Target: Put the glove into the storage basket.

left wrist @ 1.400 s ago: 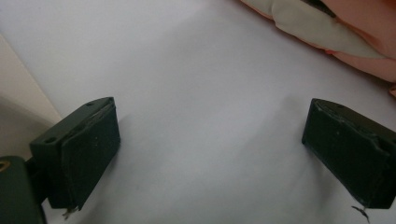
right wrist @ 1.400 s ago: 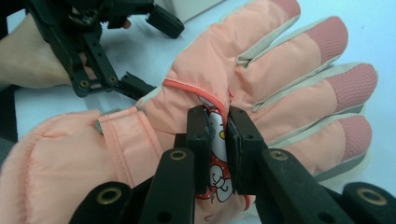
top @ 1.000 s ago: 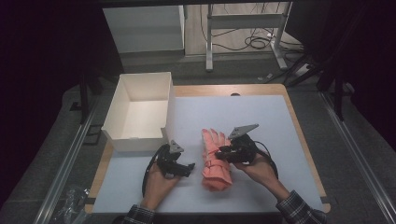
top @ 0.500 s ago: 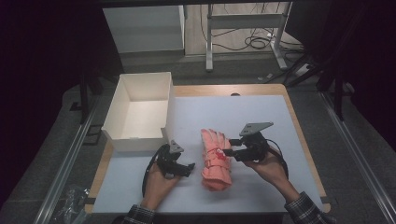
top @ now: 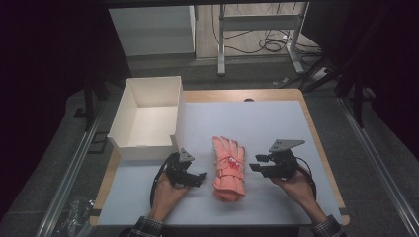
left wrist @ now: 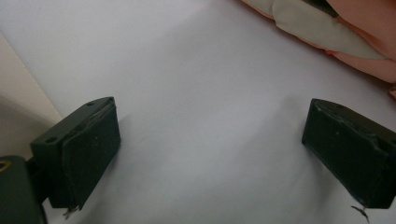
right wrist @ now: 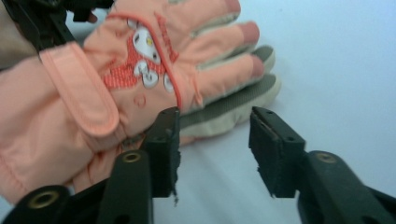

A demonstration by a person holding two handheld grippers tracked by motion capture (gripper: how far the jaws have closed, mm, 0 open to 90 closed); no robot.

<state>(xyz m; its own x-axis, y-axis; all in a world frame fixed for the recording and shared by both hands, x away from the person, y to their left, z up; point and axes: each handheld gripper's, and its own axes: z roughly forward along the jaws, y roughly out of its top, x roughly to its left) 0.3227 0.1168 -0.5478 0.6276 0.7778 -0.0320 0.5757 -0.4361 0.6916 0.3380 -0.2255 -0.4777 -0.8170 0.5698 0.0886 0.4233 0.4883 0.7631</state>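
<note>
A salmon-pink glove (top: 229,168) lies on a pale lavender-white mat (top: 276,123). The back of the glove (right wrist: 140,70) carries a small white cartoon face with a yellow dot, set on a patch of red stitching, and red piping edges the patch. Its fingertips are a deeper pink, and the palm side underneath is beige-grey. The mat covers a light wooden table (top: 316,133). A white box (top: 148,116) stands on it. Both grippers, left (top: 190,173) and right (top: 262,165), are black.
</note>
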